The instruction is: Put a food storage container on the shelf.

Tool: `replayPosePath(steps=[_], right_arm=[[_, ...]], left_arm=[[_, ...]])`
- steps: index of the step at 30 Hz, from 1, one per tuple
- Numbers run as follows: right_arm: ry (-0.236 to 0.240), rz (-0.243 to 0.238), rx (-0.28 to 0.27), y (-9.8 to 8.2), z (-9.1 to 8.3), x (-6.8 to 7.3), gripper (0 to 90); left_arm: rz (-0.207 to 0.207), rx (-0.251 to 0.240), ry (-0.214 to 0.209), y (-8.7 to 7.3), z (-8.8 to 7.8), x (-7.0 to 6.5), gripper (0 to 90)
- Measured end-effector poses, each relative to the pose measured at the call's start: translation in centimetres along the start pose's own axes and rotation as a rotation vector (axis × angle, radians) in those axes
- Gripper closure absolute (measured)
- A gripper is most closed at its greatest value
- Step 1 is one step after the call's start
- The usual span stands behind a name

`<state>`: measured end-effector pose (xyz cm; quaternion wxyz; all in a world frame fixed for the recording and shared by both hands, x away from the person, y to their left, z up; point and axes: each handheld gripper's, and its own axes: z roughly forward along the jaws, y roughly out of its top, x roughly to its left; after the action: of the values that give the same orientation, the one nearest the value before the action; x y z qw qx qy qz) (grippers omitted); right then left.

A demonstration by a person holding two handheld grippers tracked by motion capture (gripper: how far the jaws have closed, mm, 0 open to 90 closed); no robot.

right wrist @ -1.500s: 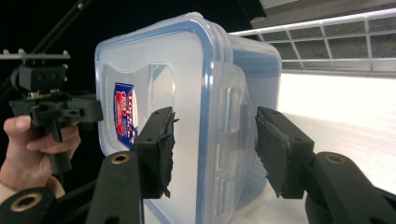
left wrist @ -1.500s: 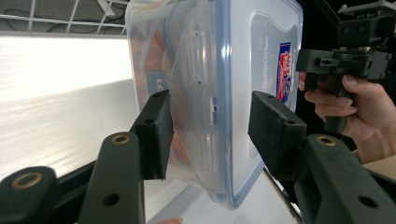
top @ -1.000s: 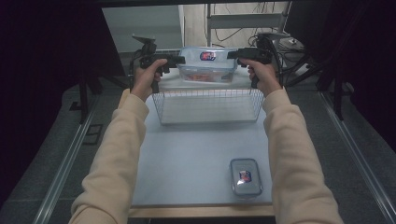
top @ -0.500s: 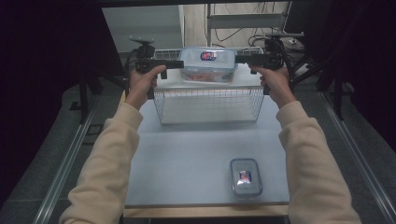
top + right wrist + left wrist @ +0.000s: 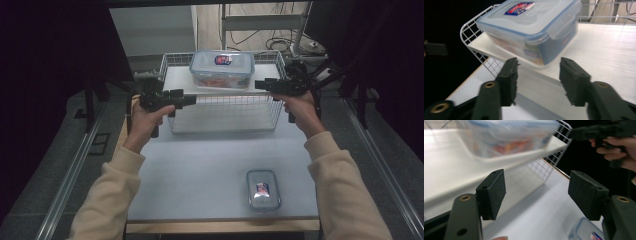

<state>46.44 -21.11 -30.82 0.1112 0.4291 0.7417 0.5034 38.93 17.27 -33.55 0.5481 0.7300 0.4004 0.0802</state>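
High view first: nearest the person, a small lidded container (image 5: 263,188) lies flat on the table (image 5: 200,170), toward the near right and untouched. Farther in, the left gripper (image 5: 189,100) and the right gripper (image 5: 260,85) flank a white wire basket (image 5: 225,112), one at each end. Both sets of jaws have nothing between them — the left jaws stand wide and have just been opening, the right jaws sit at a middling gap and have just been closing. Farther still, the large clear food box (image 5: 222,67) with its blue-edged lid rests upright on a white board (image 5: 180,82) laid across the basket's top. In the right gripper view that box (image 5: 531,27) sits just beyond the empty jaws, apart from them. By my reading, the big box is already placed and let go; the small container near the person remains to be handled.
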Motion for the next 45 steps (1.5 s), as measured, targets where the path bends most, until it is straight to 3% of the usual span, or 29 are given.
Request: replayPosePath(steps=[2, 3, 4, 5, 6, 7, 8, 13, 19, 26, 29, 35, 38, 45], right_arm=[[-0.012, -0.020, -0.002, -0.4, -0.1, 0.2, 60.6], [-0.014, -0.035, 0.005, -0.7, -0.1, 0.3, 69.7], [-0.014, -0.035, 0.005, -0.7, -0.1, 0.3, 69.7], [-0.024, -0.069, 0.018, -1.0, 0.1, 0.5, 77.8], [-0.024, -0.069, 0.018, -1.0, 0.1, 0.5, 77.8], [-0.043, -0.091, 0.034, -1.2, 0.5, 0.8, 85.2], [-0.045, -0.101, 0.036, -1.3, 0.7, 0.9, 88.1], [-0.051, -0.126, 0.037, -1.4, 1.7, 1.6, 89.6], [-0.072, -0.169, 0.043, -1.2, 3.0, 2.7, 89.5], [-0.095, -0.198, 0.039, -0.8, 4.3, 3.6, 89.5], [-0.122, -0.227, 0.052, -0.5, 6.2, 4.2, 89.6], [-0.123, -0.228, 0.053, -0.4, 7.8, 4.5, 89.6], [-0.128, -0.217, 0.047, -0.3, 8.0, 4.5, 89.7], [-0.165, -0.185, 0.030, 0.3, 7.8, 3.4, 89.6]], left_arm=[[0.013, -0.008, -0.004, -1.1, -0.4, -0.6, 29.6], [0.027, -0.012, -0.013, -2.2, -0.7, -1.1, 29.5], [0.027, -0.012, -0.013, -2.2, -0.7, -1.1, 29.5], [0.032, -0.007, -0.018, -3.4, -0.8, -1.5, 29.5], [0.032, -0.007, -0.018, -3.4, -0.8, -1.5, 29.5], [0.031, 0.000, -0.021, -4.5, -0.8, -1.9, 29.5], [0.031, 0.000, -0.021, -4.5, -0.8, -1.9, 29.5], [0.040, 0.041, -0.055, -7.2, -0.2, -2.5, 29.3], [0.044, 0.083, -0.044, -8.7, 0.4, -2.3, 29.0], [0.040, 0.091, -0.049, -9.1, 0.8, -2.2, 29.1], [0.043, 0.093, -0.065, -9.1, 0.8, -2.4, 28.9], [0.033, 0.092, -0.078, -9.3, 0.6, -2.0, 28.9], [0.014, 0.087, -0.099, -9.4, 0.6, -1.7, 28.9], [0.009, 0.085, -0.094, -9.5, 0.5, -1.4, 28.8]])
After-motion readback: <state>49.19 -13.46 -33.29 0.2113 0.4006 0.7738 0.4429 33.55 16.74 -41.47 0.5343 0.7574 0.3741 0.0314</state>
